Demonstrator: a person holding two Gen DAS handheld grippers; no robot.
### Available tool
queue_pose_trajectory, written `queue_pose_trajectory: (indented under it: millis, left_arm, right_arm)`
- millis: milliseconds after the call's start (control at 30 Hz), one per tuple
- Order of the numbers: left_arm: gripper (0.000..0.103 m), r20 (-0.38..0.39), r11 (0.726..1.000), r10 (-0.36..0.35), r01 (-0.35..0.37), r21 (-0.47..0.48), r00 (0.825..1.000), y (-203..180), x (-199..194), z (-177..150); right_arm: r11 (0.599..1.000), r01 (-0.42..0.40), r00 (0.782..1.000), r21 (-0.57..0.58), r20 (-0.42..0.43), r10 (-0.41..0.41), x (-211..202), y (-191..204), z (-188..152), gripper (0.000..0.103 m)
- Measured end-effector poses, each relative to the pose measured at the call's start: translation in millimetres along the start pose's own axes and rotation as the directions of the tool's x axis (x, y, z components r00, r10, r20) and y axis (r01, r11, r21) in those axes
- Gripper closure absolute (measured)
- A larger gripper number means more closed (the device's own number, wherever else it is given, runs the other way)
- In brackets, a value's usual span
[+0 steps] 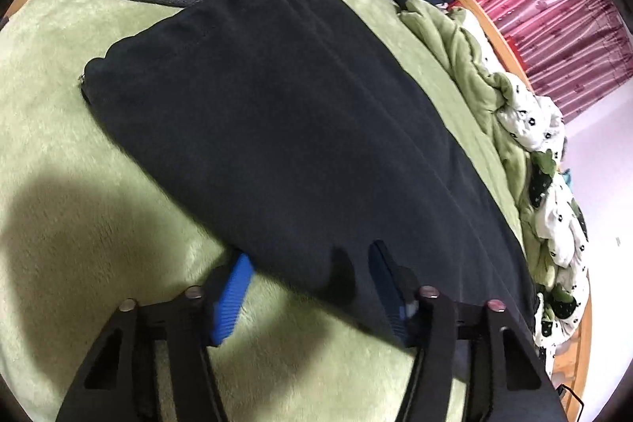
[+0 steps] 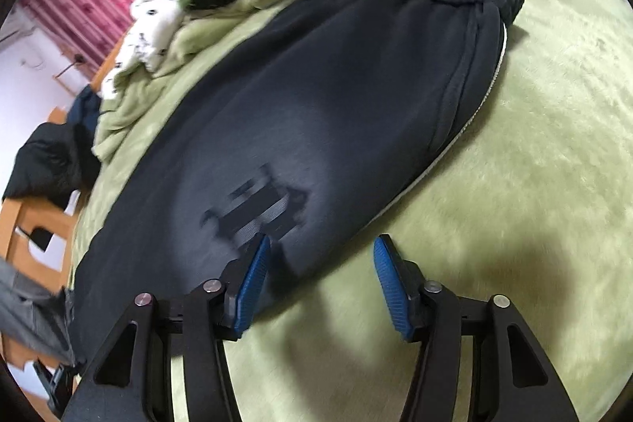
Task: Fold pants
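Both grippers, left gripper (image 1: 306, 265) and right gripper (image 2: 322, 265), tilt steeply down with jaws spread, straddling the near edge of the dark pants (image 1: 277, 113) flat on the green blanket (image 1: 51, 105).

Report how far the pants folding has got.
Done: the dark pants lie flat, legs stacked lengthwise, on the green blanket. In hand: the left gripper and right gripper straddle their near edge, pads not pressing. Left: the crosswise folds.
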State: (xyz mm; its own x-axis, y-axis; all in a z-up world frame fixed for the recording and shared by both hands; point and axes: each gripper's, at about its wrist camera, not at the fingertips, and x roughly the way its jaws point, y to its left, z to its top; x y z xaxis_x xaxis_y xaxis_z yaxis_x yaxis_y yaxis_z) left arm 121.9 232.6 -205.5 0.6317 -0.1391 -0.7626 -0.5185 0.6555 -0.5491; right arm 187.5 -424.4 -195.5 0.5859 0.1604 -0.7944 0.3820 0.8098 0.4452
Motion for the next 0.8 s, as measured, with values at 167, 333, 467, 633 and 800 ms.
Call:
queue_pose_trajectory:
  millis: [167,333,467,633,800]
  left_arm:
    - [0.077,-0.009,0.997,0.072,-0.072,0.022,0.997,-5,9,10]
    - [0.088,0.041,0.988,0.073,-0.077,0.132,0.997,-23,-6,20]
    - [0.088,0.126,0.959,0.030,-0.065,0.277,0.992,-48,-30,32]
    - [0.088,0.221,0.914,0.006,-0.096,0.395,0.975,-86,-35,63]
    - [0.088,0.295,0.891,0.002,-0.135,0.433,0.956,-127,-12,94]
  right_arm:
    - [0.999,0.017,1.000,0.027,0.006,-0.018,21,0,24,0.085]
    - [0.998,0.028,0.994,-0.059,0.111,-0.021,3,30,37,0.090]
    - [0.990,-0.009,0.986,-0.141,0.165,0.033,-17,55,53,0.090]
    - [0.978,-0.080,0.976,-0.193,0.185,0.116,-20,76,94,0.091]
    - [0.957,-0.085,0.962,-0.278,0.227,0.152,-7,103,128,0.091]
